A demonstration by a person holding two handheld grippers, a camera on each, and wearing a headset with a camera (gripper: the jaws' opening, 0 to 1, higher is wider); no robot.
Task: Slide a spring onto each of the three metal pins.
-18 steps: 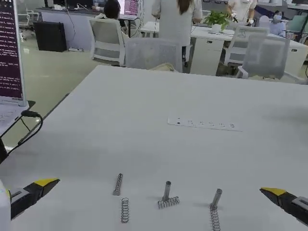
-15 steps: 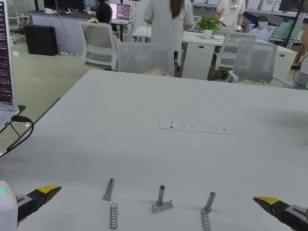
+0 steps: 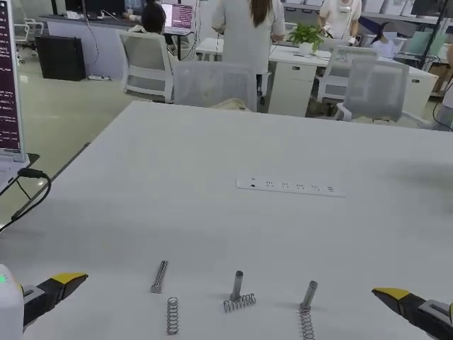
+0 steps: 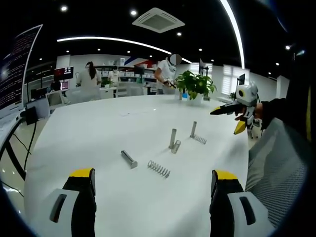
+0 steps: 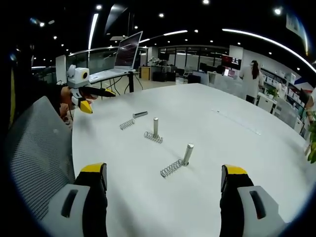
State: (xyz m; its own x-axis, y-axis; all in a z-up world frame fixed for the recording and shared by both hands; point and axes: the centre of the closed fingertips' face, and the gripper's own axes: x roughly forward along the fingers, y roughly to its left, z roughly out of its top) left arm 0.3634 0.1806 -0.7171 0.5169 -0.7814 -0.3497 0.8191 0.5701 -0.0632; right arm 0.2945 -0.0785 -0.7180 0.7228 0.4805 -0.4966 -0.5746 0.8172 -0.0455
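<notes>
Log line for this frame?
left gripper open | right gripper open | grey metal pins: left lying, two upright | three wire springs loose on white table | none fitted

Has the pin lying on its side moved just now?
No. The lying pin sits as before relative to the power strip and the upright middle pin; the camera shifted.

Ceiling light strips (image 4: pixel 98 38) are glowing; mesh chairs (image 3: pixel 212 81) are standing behind a white table (image 3: pixel 212 156); a potted plant (image 3: pixel 308 33) is sitting beyond.

Bright, even light from ceiling lights (image 4: pixel 140 42); sharp focus, soft faint shadows, strong fisheye bending at edges.
</notes>
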